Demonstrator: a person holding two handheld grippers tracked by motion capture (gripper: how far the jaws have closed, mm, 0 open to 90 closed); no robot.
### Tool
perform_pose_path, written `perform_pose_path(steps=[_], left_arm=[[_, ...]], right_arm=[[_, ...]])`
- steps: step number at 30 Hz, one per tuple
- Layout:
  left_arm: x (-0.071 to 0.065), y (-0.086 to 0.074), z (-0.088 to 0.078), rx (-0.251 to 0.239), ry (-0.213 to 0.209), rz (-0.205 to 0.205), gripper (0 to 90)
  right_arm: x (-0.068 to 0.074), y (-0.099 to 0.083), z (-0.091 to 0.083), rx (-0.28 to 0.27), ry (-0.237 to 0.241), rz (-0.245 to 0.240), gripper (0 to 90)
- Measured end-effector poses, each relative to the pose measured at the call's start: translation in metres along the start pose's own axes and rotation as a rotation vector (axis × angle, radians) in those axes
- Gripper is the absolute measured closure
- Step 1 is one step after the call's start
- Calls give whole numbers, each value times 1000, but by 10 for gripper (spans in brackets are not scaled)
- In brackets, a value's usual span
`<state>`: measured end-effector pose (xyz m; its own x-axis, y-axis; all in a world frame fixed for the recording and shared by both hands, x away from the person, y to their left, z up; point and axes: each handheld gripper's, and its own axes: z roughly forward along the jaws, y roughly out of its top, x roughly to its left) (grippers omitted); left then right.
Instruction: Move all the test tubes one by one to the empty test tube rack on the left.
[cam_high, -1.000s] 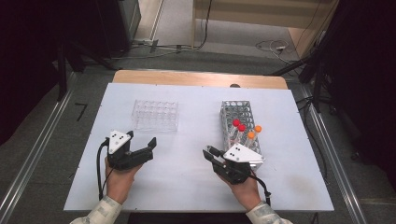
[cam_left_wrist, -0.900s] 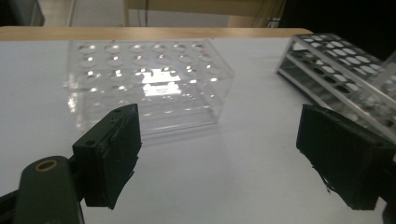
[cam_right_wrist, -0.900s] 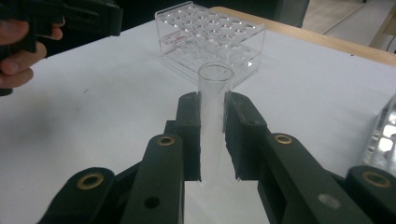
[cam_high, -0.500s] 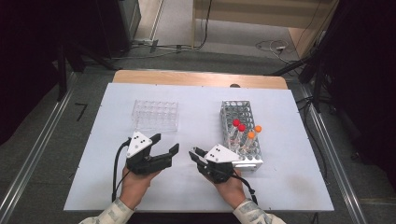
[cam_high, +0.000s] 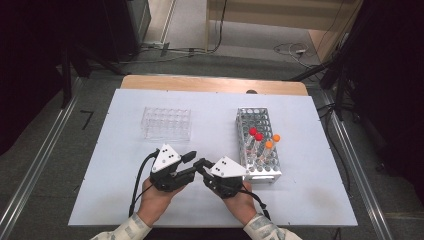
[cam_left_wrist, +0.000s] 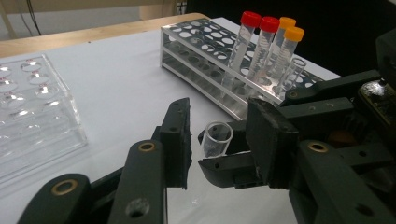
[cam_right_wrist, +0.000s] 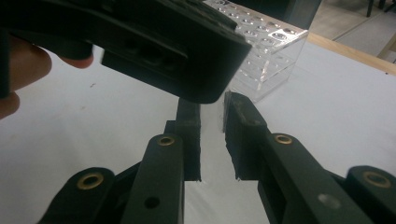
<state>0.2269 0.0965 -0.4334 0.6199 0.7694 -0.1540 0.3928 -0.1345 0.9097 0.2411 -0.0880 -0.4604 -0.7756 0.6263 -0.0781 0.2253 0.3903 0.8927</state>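
Clear tube: uncapped, clamped in right gripper near the desk's front edge.
Left gripper: jaws just closing around the tube, pads not yet touching.
Advice: grip squarely before the right releases.

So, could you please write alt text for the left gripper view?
A small clear tube, open end up, is gripped by the right gripper and sits between the left gripper's closing jaws. Behind stands a metal rack of red- and orange-capped tubes; a clear rack sits left.
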Motion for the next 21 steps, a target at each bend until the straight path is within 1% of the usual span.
perform_pose_path(steps=[3,8,9,16,17,18,20,21], left_arm=[[0,-1,1,8,2,3,694],[1,-1,2,20,-2,4,723],[1,-1,2,20,-2,4,747],[1,-1,2,27,8,8,766],[1,-1,2,27,8,8,767],[1,-1,2,26,10,9,767],[3,0,0,23,15,3,767],[3,0,0,23,15,3,767]], right_arm=[[2,1,-2,-3,-6,1,736],[3,1,-1,-9,-8,-7,736],[3,1,-1,-7,-11,-7,736],[3,1,0,-1,-9,-9,728],[3,0,0,0,-7,-7,716],[3,0,0,2,-2,-1,677],[0,0,0,7,14,15,554],[0,0,0,7,14,15,554]])
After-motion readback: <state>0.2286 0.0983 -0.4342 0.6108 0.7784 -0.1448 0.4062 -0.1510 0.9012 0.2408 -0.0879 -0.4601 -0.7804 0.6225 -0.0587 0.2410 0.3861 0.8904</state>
